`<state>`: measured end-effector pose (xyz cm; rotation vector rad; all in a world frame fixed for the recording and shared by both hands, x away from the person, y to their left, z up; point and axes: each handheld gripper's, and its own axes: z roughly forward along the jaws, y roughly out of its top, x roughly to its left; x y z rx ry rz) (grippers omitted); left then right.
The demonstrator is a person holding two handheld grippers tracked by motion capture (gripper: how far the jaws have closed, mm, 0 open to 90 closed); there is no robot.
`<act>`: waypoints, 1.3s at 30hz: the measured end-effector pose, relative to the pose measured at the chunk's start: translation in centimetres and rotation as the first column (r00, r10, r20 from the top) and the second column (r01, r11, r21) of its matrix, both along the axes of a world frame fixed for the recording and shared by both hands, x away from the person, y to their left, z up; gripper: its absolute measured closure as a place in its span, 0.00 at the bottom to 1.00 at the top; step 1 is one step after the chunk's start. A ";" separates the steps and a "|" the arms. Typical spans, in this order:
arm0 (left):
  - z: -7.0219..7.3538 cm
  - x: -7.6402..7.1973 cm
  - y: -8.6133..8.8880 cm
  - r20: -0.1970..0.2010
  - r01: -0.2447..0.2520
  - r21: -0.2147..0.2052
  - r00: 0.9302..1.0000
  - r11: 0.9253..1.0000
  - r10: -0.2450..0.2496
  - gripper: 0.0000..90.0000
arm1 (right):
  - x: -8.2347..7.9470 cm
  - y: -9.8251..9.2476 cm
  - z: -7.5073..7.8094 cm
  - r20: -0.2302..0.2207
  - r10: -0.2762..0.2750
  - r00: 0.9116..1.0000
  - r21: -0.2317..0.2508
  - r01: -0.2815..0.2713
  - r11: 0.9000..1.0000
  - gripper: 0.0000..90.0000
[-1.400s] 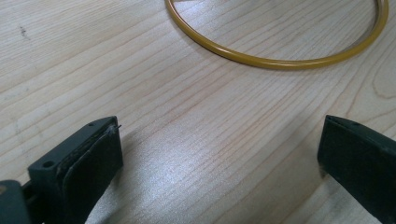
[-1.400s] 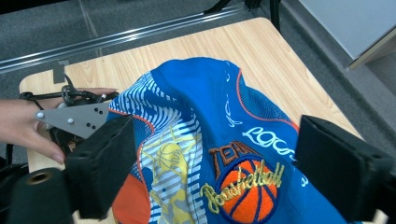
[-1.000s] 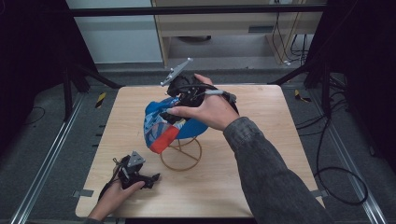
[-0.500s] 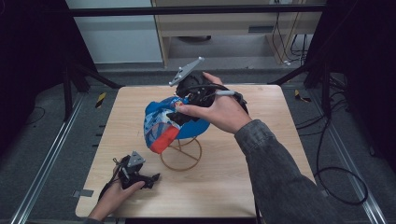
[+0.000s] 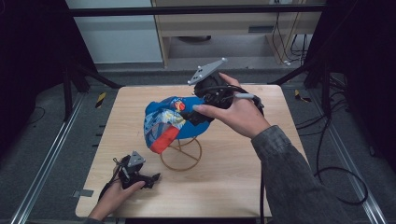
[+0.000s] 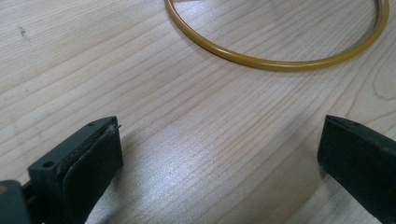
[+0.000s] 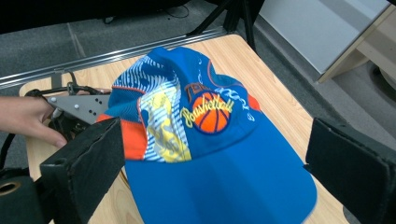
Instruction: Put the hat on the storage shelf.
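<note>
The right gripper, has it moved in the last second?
Yes. The right gripper has shifted right and back from the cap, judged against the table's far edge.

Looking like a lab recording bay: bare wooden table [image 5: 224, 186] sitting between floor rails [image 5: 44, 163], dark frame struts [image 5: 88, 74] standing around, cables [image 5: 336, 172] trailing across grey carpet.

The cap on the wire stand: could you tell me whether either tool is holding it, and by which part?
Nothing is held. The right tool is open, its jaws either side of the cap's brim without closing on it; the left tool is open over the table.
</note>
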<state>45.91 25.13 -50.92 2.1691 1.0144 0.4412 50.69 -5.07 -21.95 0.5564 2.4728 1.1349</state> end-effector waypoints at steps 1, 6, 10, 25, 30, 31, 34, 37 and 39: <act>0.0 0.0 0.0 0.000 0.000 0.001 1.000 1.000 0.000 0.00 | -0.2 -0.5 0.0 0.005 -0.007 1.000 0.007 0.007 1.000 0.05; 0.0 0.0 0.0 0.001 0.000 0.000 1.000 1.000 0.000 0.00 | -0.5 -1.6 -0.1 0.015 -0.027 1.000 0.029 0.027 0.999 0.05; 0.0 0.0 0.0 0.001 0.000 0.000 1.000 1.000 0.000 0.00 | -0.6 -2.3 -0.1 0.025 -0.039 0.999 0.037 0.038 0.999 0.05; 0.0 0.0 -0.1 0.003 -0.006 -0.002 1.000 1.000 0.006 0.00 | -1.9 -7.8 -1.9 0.011 -0.143 0.990 0.102 0.141 0.985 0.05; 0.0 0.0 -0.1 0.003 -0.006 -0.003 1.000 1.000 0.006 0.00 | -2.4 -9.9 -3.3 0.001 -0.146 0.989 0.122 0.145 0.982 0.05; 0.0 0.0 -0.1 0.003 -0.007 -0.003 1.000 1.000 0.007 0.00 | -2.4 -10.3 -3.7 -0.006 -0.149 0.989 0.119 0.149 0.982 0.05; 0.0 0.0 0.0 0.001 -0.002 0.003 1.000 1.000 0.002 0.00 | -2.7 -11.3 -5.2 -0.011 -0.170 0.985 0.117 0.170 0.979 0.07; 0.0 0.0 0.0 0.003 -0.003 0.005 1.000 1.000 0.003 0.00 | -2.9 -12.1 -6.8 -0.039 -0.169 0.985 0.125 0.173 0.977 0.07; 0.0 0.0 0.0 0.003 -0.005 0.005 1.000 1.000 0.005 0.00 | -3.2 -12.4 -7.9 -0.035 -0.161 0.986 0.106 0.164 0.981 0.07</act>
